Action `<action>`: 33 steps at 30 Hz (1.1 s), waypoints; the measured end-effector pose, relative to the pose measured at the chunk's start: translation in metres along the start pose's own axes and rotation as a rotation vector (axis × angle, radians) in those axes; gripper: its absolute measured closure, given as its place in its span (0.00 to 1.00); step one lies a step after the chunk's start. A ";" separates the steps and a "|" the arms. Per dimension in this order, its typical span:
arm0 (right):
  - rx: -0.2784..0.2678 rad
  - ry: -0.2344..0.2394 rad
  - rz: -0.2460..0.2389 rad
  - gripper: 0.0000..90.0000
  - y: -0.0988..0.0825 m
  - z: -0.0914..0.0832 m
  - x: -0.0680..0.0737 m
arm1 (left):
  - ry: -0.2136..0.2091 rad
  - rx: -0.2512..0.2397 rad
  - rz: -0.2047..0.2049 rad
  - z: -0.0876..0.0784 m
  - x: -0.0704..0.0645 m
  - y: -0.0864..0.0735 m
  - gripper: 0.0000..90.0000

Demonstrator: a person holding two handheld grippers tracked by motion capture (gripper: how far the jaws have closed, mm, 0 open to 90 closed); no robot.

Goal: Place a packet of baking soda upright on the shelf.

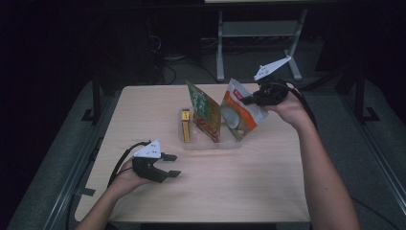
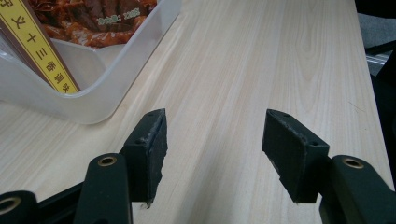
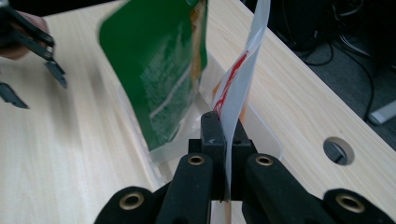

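Right gripper fingers clamping white pouch over clear tray; left gripper fingers hanging spread above bench.

Left gripper open above table; clear tray beside it.

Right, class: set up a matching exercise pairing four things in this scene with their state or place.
Things:
1. white and orange pouch
2. green pouch
3. yellow box
4. left gripper

States or places:
A. jaws open, nothing between them, low over the table
B. pinched at its edge by the shut right gripper
C. at the left end of the clear tray
D. stands tilted in the tray, no gripper on it

Pairs: 1-B, 2-D, 3-C, 4-A
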State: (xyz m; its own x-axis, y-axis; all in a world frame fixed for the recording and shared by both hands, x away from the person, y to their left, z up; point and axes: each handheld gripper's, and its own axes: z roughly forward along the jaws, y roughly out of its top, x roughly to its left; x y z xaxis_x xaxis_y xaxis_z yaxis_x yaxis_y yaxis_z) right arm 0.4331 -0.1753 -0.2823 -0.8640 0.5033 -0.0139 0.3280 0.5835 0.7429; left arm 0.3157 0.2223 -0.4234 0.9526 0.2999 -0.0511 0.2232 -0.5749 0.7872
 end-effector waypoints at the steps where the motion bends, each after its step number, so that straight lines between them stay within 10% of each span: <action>1: 0.004 0.003 0.002 1.00 -0.001 0.001 -0.001 | -0.001 0.002 0.000 0.001 0.000 0.000 0.44; 6: 0.016 -0.009 0.015 0.93 -0.003 0.012 -0.002 | -0.008 0.014 0.005 0.003 -0.002 0.000 0.44; 17: -0.120 -0.064 0.135 0.31 -0.021 -0.016 0.002 | -0.017 0.030 -0.001 0.005 -0.001 0.000 0.41; 33: -0.158 -0.148 0.140 0.19 -0.077 -0.040 0.037 | -0.015 0.055 -0.058 0.007 -0.003 -0.003 0.24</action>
State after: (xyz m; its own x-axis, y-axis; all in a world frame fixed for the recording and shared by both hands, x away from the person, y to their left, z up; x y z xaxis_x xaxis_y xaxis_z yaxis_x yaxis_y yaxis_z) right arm 0.3606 -0.2275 -0.3131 -0.7453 0.6667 0.0074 0.3666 0.4005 0.8398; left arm 0.3137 0.2180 -0.4295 0.9406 0.3229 -0.1047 0.2886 -0.5984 0.7475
